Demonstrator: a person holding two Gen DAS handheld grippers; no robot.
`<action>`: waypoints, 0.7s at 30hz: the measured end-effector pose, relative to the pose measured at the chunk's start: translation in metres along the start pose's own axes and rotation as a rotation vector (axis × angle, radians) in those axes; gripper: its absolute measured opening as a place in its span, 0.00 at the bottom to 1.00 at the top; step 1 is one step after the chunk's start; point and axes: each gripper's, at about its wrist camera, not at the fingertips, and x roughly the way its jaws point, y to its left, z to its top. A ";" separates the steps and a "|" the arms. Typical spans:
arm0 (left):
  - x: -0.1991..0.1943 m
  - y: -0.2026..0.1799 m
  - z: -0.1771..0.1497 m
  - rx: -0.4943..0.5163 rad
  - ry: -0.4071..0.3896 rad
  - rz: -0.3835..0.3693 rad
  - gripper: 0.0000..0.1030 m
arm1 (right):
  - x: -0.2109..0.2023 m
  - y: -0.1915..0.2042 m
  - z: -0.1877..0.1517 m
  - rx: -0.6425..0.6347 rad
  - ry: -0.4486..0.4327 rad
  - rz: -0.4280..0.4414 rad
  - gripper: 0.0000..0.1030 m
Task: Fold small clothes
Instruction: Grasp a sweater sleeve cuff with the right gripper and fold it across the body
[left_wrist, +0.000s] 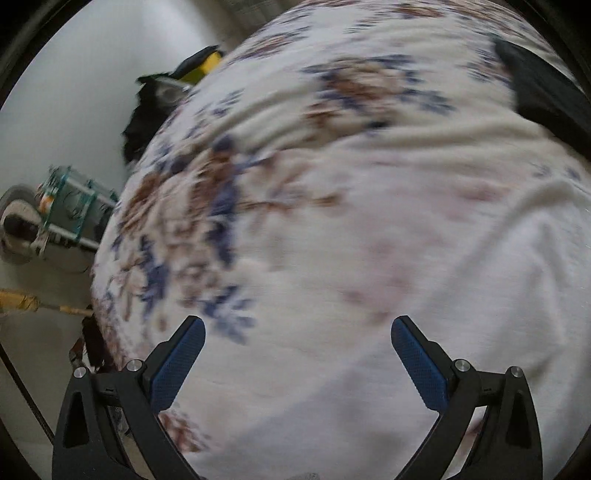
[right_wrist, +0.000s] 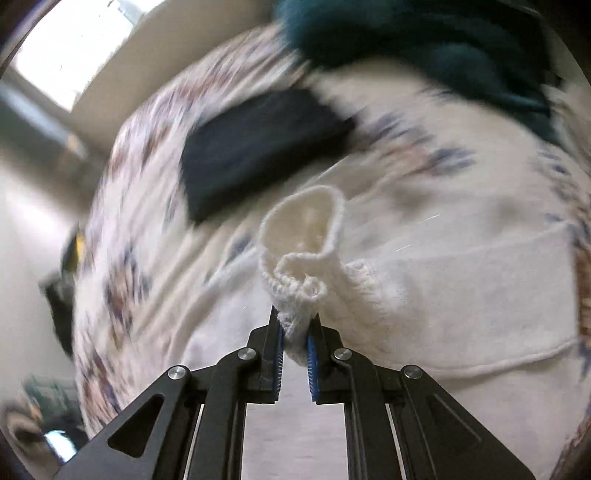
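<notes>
Left wrist view: left claw spread wide, blue pads well apart, nothing between them. Directly ahead of and beneath the claw: floral bedsheet, white with blue and brown flowers, heavily motion-blurred. White garment lying on the sheet ahead and to the right of the claw, plain, with soft folds; not touched by either finger. Far ahead on the right: dark folded item on the sheet. Far ahead on the left, at the sheet's edge: black and yellow object, identity unclear. Left of the claw, off the bed: teal-framed clutter on a pale floor.

Right wrist view: right claw closed on the white sock, knit fabric pinched between the blue pads. Ribbed cuff standing just ahead of the fingertips, mouth gaping open, rim rolled down toward the claw. Sock raised off the bedsheet. White garment spread flat just right of the claw, close behind the sock; contact between the two not determinable. Ahead and to the left: dark folded item lying flat on the floral bedsheet. Far ahead on the right: dark teal cloth, bunched, blurred. Far upper left: bright window. Strong motion blur everywhere but the claw and sock.
</notes>
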 end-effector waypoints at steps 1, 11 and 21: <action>0.006 0.017 -0.002 -0.025 0.008 0.005 1.00 | 0.021 0.025 -0.009 -0.030 0.033 -0.004 0.10; 0.041 0.122 -0.062 -0.251 0.184 0.012 1.00 | 0.133 0.118 -0.081 -0.309 0.235 -0.150 0.16; 0.062 0.188 -0.208 -0.559 0.465 -0.085 1.00 | 0.039 0.033 -0.090 -0.384 0.138 -0.350 0.88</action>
